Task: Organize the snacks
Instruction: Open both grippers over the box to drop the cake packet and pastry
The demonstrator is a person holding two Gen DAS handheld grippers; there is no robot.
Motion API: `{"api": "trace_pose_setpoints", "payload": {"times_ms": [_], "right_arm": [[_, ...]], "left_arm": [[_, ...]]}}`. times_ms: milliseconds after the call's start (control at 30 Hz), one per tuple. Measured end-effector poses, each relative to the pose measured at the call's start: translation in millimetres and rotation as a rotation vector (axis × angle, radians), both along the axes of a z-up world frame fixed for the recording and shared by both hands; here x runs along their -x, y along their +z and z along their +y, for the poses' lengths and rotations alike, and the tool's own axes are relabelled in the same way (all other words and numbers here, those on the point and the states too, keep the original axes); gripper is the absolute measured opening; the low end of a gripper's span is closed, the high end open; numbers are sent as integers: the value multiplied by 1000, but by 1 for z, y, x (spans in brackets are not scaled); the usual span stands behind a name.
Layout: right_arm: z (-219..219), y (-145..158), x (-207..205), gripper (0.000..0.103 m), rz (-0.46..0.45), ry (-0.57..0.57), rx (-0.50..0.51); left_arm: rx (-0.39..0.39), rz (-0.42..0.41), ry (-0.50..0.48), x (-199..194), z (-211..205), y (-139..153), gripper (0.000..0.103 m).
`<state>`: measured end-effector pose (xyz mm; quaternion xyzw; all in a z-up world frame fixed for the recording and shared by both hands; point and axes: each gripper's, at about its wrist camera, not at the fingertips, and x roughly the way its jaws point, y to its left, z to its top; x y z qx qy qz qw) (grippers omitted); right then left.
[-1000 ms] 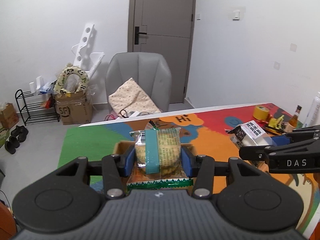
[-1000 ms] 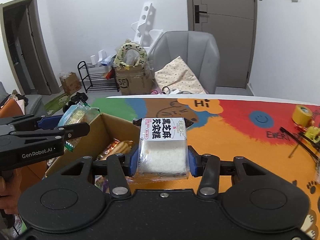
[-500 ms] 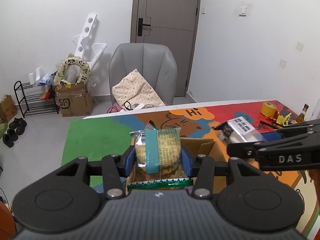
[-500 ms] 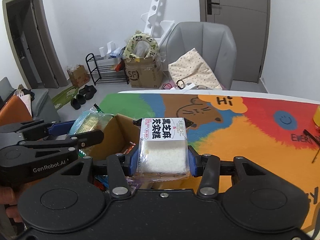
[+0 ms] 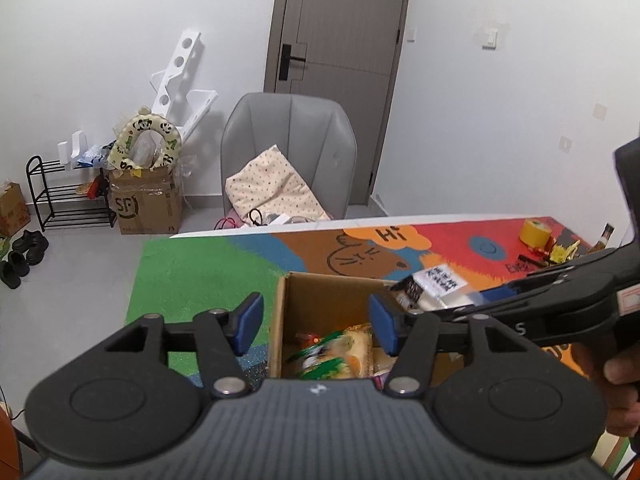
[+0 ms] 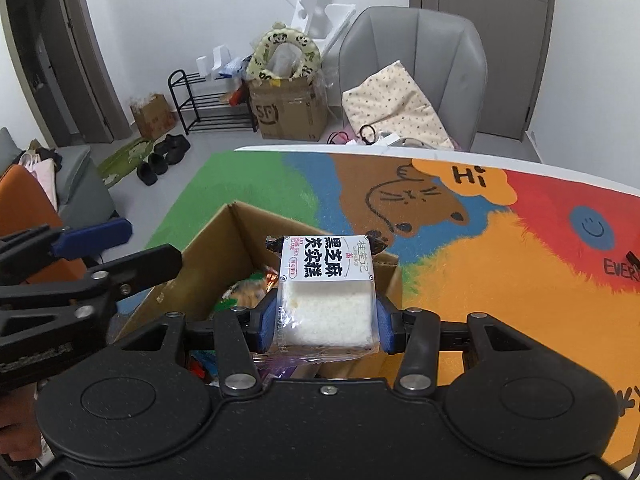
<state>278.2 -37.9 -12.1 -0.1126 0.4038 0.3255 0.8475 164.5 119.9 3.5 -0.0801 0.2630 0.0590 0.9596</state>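
Right wrist view: the right gripper [image 6: 326, 318] clamps a cake pack [image 6: 326, 300] by its sides, mid-frame over the box [image 6: 224, 236]. It looks light, soft, slick-wrapped, so squeeze gently. The left gripper [image 5: 314, 322] is opening, empty; snacks [image 5: 340, 354] crowd the box.
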Motion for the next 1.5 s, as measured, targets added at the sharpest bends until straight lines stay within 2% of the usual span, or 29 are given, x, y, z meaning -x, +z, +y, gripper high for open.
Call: {"api": "trace_pose_setpoints", "payload": {"times_ms": [67,200,333,433,600,1000,1300,1367,1500], "right_arm": [[3,-2,0,46,6,2,4],[8,-7,-3,47,1,-13,20],[9,-5,-2,53,-28,-14,28],[6,-2,3,54,-69,-17,53],[-11,2,2,55,-67,-37,23],[-48,4,14,70,-55,-72,-27],[-73,10,37,86,-64,-81,-41],[-80,13,43,93,-71,-90,-42],[-93,18,53,96,-86,-110,-44]], "left_arm": [[-1,-10,0,3,2,-1,65],[3,-7,-3,3,5,-3,67],[8,6,6,0,7,-7,71],[20,18,9,-2,10,-10,72],[11,24,12,-3,7,-10,77],[-22,32,33,9,-2,-8,86],[-46,54,29,23,-15,-6,91],[-50,55,22,27,-19,-5,92],[-37,60,14,36,-25,-1,94]]}}
